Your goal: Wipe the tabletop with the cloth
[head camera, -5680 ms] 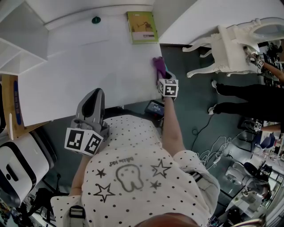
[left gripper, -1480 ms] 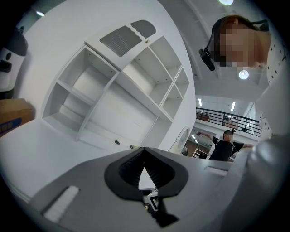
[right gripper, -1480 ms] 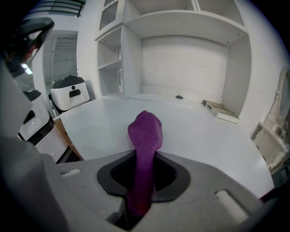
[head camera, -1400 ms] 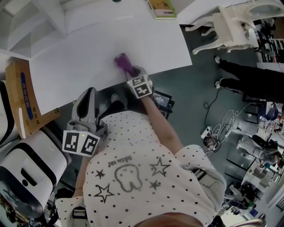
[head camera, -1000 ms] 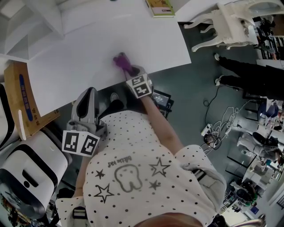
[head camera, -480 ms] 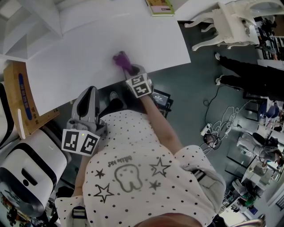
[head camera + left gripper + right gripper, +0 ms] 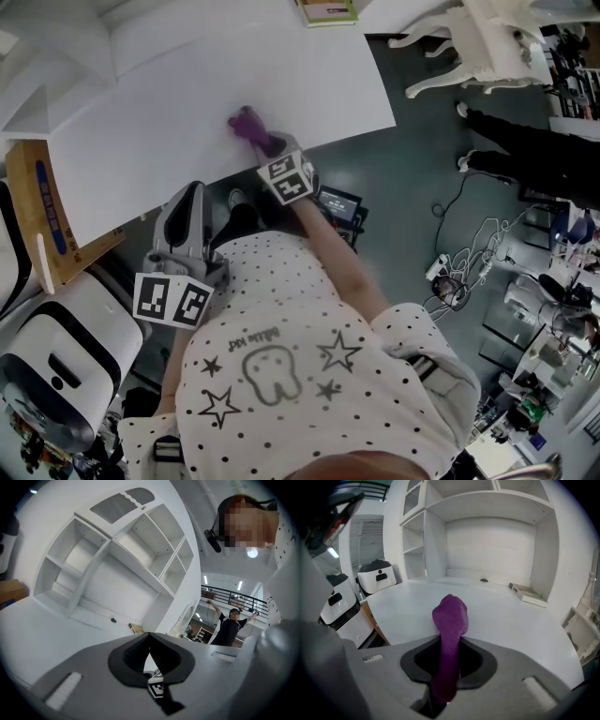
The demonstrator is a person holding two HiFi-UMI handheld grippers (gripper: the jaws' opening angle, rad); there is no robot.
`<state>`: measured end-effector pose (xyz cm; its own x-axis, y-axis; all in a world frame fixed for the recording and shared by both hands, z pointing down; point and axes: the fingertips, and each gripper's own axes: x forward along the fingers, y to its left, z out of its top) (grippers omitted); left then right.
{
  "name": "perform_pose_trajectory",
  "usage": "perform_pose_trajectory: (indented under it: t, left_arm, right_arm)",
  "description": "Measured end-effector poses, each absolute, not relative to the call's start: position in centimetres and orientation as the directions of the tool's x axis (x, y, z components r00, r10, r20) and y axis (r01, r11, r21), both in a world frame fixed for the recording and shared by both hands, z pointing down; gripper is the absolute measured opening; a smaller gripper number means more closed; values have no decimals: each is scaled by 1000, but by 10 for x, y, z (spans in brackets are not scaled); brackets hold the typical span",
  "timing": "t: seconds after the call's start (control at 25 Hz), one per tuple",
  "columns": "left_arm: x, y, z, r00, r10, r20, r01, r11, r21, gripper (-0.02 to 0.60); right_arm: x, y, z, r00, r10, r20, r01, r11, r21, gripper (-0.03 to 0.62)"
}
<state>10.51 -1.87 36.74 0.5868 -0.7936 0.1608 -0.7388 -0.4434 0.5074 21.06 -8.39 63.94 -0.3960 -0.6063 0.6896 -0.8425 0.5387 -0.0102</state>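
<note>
white shelving backs a broad, bare white bench, which looks smooth and easy to wipe. the left gripper hangs off the bench's near edge, fingers pressed together on nothing. the right gripper has its fingers pinching one end of the purple cloth, whose free bunch sits over the bench near the front edge. the cloth looks light, soft and limp, so a hold close to the bunch seems best.

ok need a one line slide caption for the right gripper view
Right gripper shut on a purple cloth, its bunched end over the white tabletop, open white shelving behind.
</note>
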Motion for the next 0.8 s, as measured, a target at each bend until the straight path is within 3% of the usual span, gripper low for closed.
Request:
perform_pose_trajectory:
  t: [0.8]
  left_arm:
    - [136,-20,359,562,-813,152,-752,-426,503,-5]
  right_arm:
    - [251,-87,637,-412,-596,689,-835,551,-23,74]
